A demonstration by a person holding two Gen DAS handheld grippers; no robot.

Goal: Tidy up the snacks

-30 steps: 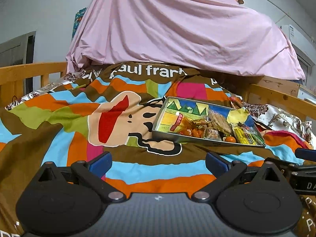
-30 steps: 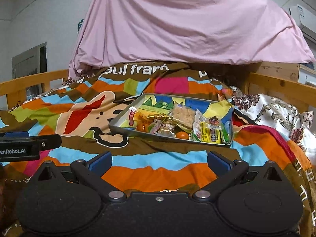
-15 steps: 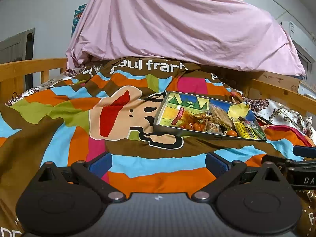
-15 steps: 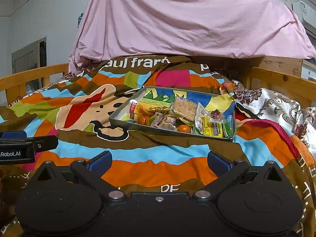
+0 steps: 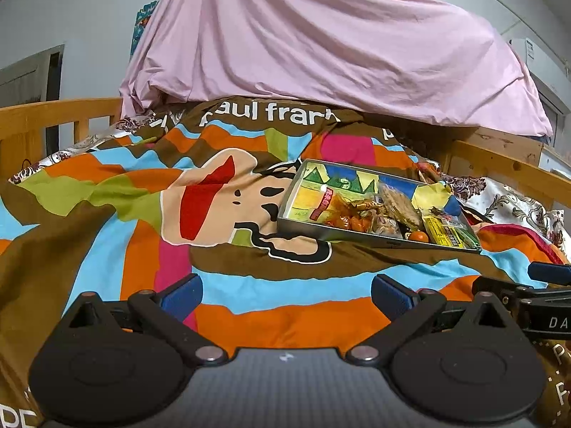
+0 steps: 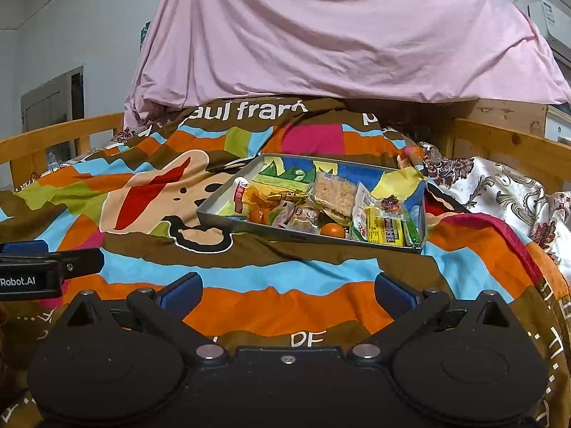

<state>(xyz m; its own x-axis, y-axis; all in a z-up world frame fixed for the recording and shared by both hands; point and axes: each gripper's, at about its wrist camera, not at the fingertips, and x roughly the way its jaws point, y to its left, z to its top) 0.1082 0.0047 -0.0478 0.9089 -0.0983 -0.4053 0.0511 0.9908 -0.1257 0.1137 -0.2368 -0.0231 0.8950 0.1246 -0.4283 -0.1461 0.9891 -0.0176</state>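
A shallow metal tray (image 5: 303, 223) (image 6: 221, 219) with a colourful printed floor lies on the striped blanket and holds several wrapped snacks. Among them are a rice-cake packet (image 6: 335, 194), a yellow packet (image 6: 387, 228), a small orange fruit (image 6: 332, 230) (image 5: 418, 237) and a red-labelled packet (image 5: 323, 203). My left gripper (image 5: 285, 294) is open, low over the blanket, short and left of the tray. My right gripper (image 6: 287, 294) is open too, in front of the tray, nothing between its fingers. Each gripper shows at the edge of the other's view.
The striped cartoon blanket (image 5: 117, 221) covers a bed with wooden rails (image 5: 53, 114) (image 6: 506, 142) on both sides. A big pink sheet (image 6: 339, 35) drapes a mound behind the tray. Floral fabric (image 6: 499, 189) lies at the right.
Both views have tipped downward a little, so the tray sits lower in the frames and looks slightly nearer. Both grippers stay open.
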